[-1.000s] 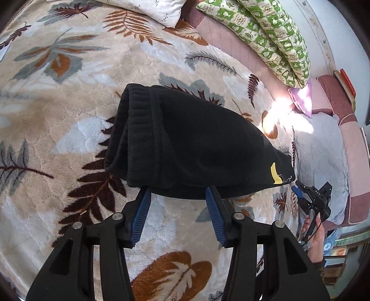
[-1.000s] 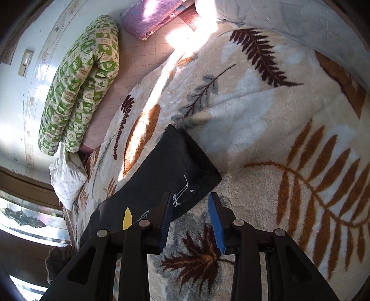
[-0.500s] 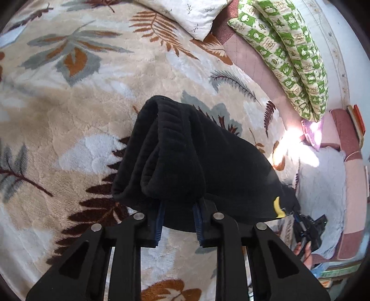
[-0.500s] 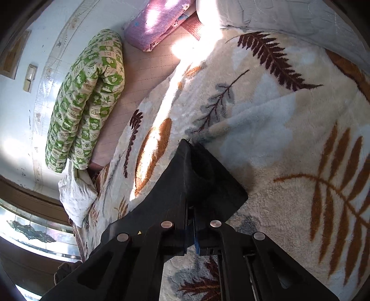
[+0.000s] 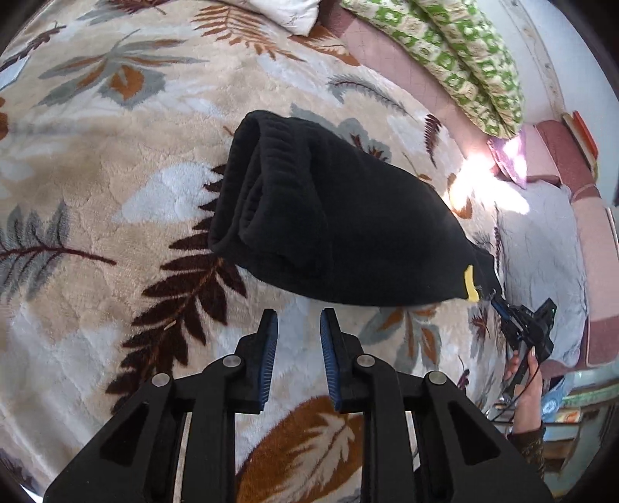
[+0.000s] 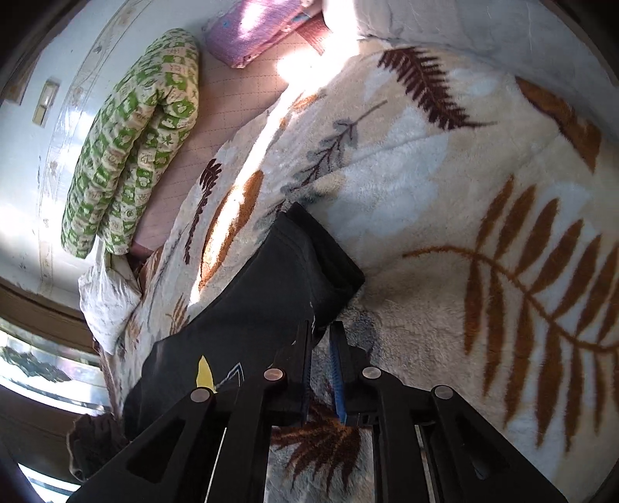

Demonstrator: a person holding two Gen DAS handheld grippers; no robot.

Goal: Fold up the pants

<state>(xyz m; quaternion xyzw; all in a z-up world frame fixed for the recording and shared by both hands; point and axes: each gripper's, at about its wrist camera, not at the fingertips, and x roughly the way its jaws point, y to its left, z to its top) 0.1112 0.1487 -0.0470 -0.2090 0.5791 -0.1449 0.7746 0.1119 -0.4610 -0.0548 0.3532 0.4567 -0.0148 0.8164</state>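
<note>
My left claw (image 5: 297, 321) stands released, a clear gap between its blue pads (image 5: 271, 340), empty and just short of the near edge of the black pants (image 5: 348, 232). My right claw (image 6: 320, 332) is nearly closed, only a narrow slit showing between its fingers; the pants hem lies against the left finger, but I cannot tell whether any cloth is pinched. The pants lie folded into a thick bundle on the leaf-patterned blanket (image 5: 116, 193) covering the bed. In the left wrist view the long axis runs from the ribbed waistband (image 5: 251, 185) at the left to the narrow hem end at the lower right, where a yellow tag (image 5: 469, 282) shows beside the right claw and the hand (image 5: 526, 371) holding it. In the right wrist view the same bundle (image 6: 271, 294) runs from lower left up toward the centre, the yellow tag (image 6: 204, 371) near my fingers. No containers are in view. Farther back, a green-patterned quilt (image 6: 131, 147) lies rolled along the wall, a white pillow (image 6: 106, 298) at its end, and a purple cushion (image 6: 251, 27) in sunlight beyond.
</note>
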